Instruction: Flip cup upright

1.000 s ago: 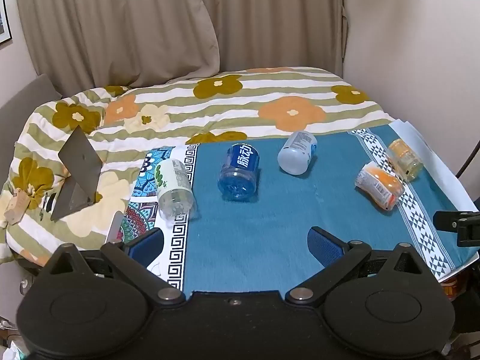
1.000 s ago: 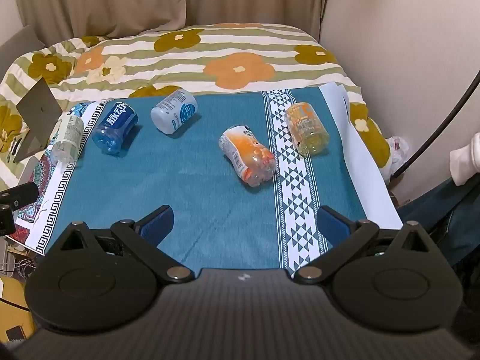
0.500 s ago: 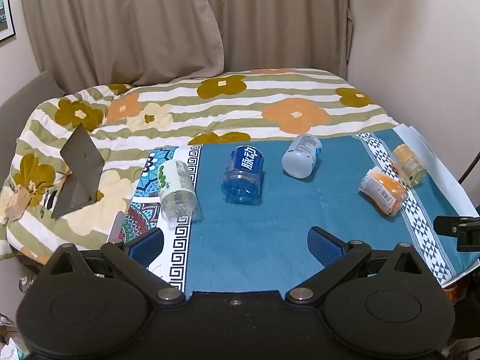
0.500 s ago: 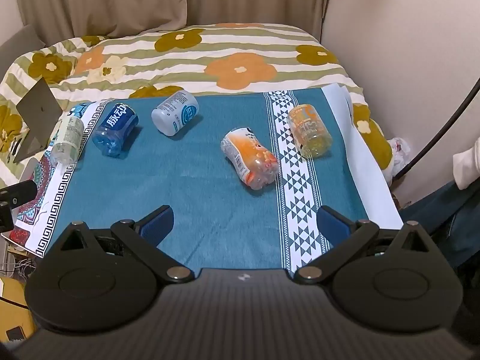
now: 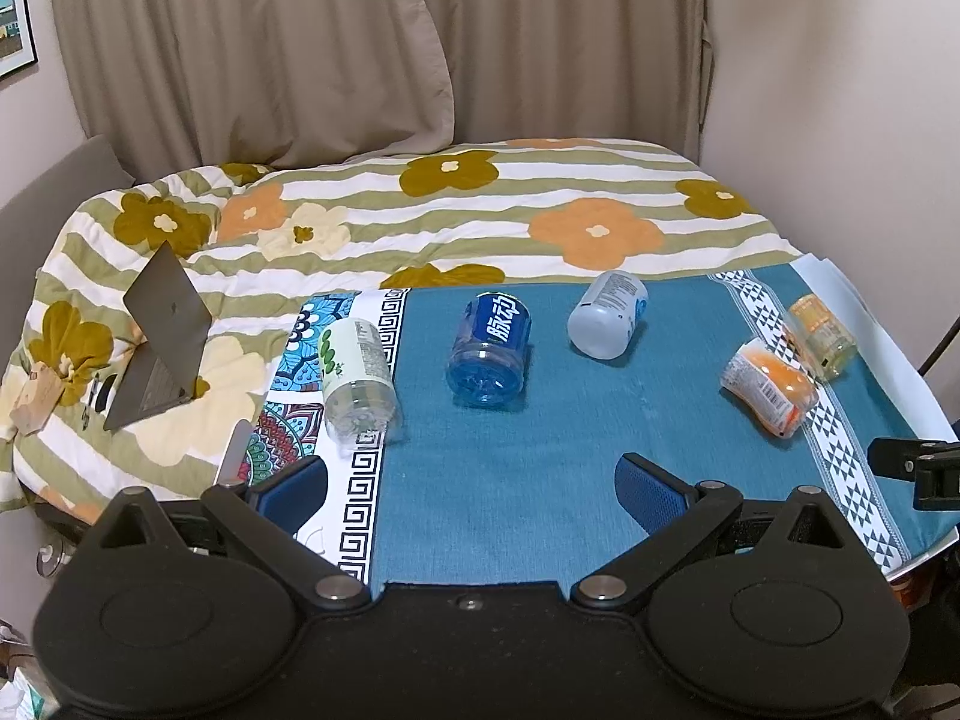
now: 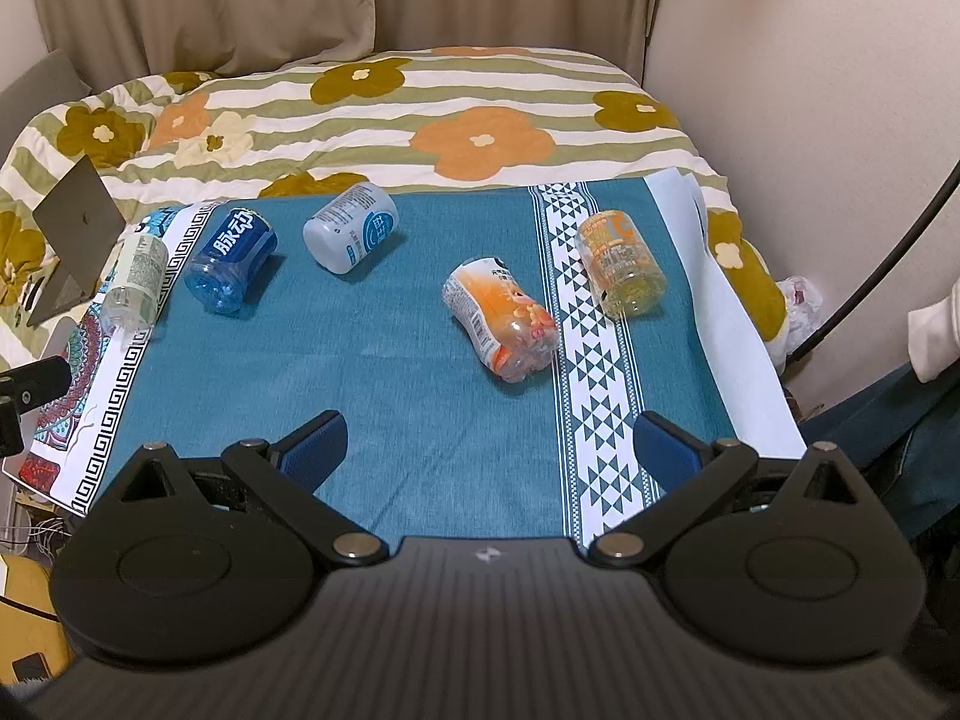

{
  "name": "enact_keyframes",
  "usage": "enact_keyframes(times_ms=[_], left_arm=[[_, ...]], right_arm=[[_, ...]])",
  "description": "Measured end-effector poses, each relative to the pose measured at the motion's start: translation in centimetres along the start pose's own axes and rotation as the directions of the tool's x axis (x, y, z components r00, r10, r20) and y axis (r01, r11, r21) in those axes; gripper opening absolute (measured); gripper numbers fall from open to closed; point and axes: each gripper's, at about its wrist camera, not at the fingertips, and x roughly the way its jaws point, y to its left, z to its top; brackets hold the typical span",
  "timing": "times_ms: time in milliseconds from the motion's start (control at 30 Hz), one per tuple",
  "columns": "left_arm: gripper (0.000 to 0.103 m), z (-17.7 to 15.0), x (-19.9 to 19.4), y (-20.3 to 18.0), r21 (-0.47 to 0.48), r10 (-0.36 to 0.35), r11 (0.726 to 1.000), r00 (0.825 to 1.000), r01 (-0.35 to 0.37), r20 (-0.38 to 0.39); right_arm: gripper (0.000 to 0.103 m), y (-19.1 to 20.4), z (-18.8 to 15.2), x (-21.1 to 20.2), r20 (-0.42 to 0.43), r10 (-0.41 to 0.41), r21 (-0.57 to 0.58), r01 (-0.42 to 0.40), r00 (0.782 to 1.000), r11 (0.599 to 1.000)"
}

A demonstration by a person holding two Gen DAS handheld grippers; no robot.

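Several cut-bottle cups lie on their sides on a teal cloth (image 5: 540, 450): a clear green-labelled one (image 5: 357, 378) (image 6: 133, 282), a blue one (image 5: 489, 348) (image 6: 231, 264), a pale grey-white one (image 5: 606, 315) (image 6: 351, 228), an orange one (image 5: 768, 387) (image 6: 501, 318) and a yellow one (image 5: 819, 336) (image 6: 621, 264). My left gripper (image 5: 471, 486) is open and empty, short of the blue cup. My right gripper (image 6: 489, 444) is open and empty, short of the orange cup.
The cloth covers a board at the foot of a bed with a flowered striped quilt (image 5: 480, 210). A half-open laptop (image 5: 159, 336) stands on the quilt at left. Curtains (image 5: 270, 48) hang behind, a wall (image 6: 810, 90) is at right.
Both grippers have drawn back and risen slightly, so the cups look a little farther off. The cups have not moved. Both jaws stay open.
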Motion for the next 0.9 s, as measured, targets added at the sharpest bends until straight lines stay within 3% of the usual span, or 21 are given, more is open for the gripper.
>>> enact_keyframes(times_ms=[900], left_arm=[[0.103, 0.32, 0.4, 0.3, -0.032, 0.023, 0.999, 0.999, -0.024, -0.024]], right_arm=[[0.103, 0.45, 0.3, 0.33, -0.006, 0.006, 0.003, -0.006, 1.0, 1.0]])
